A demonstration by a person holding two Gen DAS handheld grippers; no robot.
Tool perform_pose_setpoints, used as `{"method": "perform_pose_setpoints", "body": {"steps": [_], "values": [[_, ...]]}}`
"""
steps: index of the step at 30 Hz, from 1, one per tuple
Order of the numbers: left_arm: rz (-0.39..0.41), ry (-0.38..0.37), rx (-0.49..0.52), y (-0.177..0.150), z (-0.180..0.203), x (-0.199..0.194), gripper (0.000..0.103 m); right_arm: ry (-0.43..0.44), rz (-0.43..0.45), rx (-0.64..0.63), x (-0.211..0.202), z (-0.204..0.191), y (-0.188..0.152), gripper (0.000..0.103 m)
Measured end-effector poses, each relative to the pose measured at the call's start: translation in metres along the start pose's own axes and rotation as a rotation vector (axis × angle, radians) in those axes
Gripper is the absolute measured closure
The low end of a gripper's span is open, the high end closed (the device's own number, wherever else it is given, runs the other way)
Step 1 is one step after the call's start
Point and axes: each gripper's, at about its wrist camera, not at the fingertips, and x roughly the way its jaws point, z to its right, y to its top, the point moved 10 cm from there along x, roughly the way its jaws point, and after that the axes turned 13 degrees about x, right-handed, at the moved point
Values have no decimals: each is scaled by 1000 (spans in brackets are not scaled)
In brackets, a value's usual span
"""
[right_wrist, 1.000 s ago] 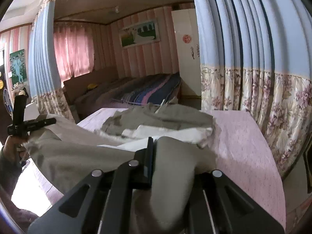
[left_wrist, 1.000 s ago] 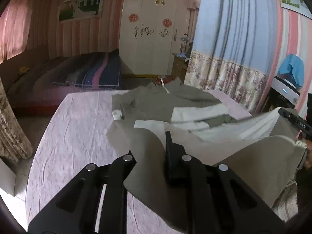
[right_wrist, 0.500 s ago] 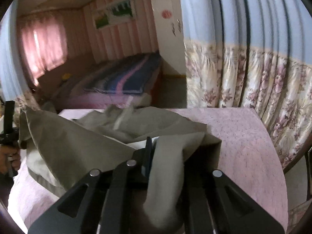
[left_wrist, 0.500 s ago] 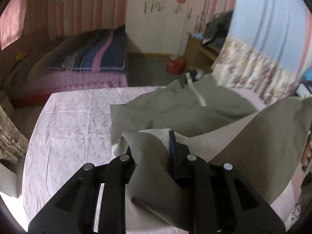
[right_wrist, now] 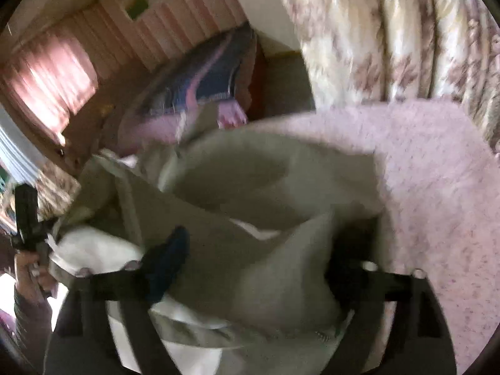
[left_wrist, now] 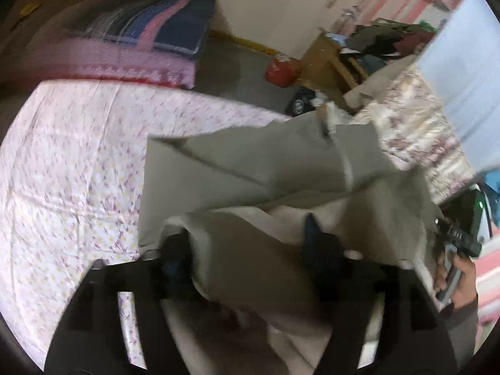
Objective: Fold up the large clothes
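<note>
Both views are blurred. The left gripper point(left_wrist: 247, 240) and right gripper point(right_wrist: 262, 256) stand wide apart — the large olive-grey cloth garment point(left_wrist: 250, 172) bunches loosely between their fingers over the pink floral bedsheet point(left_wrist: 68, 162).

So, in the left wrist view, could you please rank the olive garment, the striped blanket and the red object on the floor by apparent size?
1. olive garment, though nearness to the camera inflates it.
2. striped blanket, farther back.
3. red object, clearly smallest.
</note>
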Motion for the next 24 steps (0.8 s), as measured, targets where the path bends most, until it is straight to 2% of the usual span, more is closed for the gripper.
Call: {"method": "perform_pose_setpoints", "body": {"steps": [2, 4, 7, 9, 11, 13, 16, 18, 21, 24], "values": [[47, 57, 51, 7, 7, -26, 3, 39, 32, 28, -20, -7, 10, 14], [119, 87, 86, 19, 13, -60, 3, 66, 73, 36, -44, -16, 18, 12], [172, 173, 128, 22, 17, -94, 3, 13, 149, -31, -75, -24, 17, 11], [183, 285, 198, 14, 20, -109, 3, -36, 208, -81, -96, -25, 7, 8], [163, 348, 248, -5, 24, -113, 3, -73, 240, -120, -110, -25, -9, 5], [133, 365, 288, -26, 28, -109, 3, -120, 221, -174, -116, -23, -37, 5], [67, 343, 350, -60, 42, -89, 3, -173, 169, -244, -105, -20, -73, 5], [27, 319, 357, -73, 50, -72, 3, -192, 144, -271, -99, -23, -95, 5], [19, 275, 317, -70, 60, -54, 3, -188, 122, -286, -86, -32, -110, 5], [9, 267, 319, -58, 70, -31, 3, -195, 102, -295, -63, -45, -109, 5]]}}
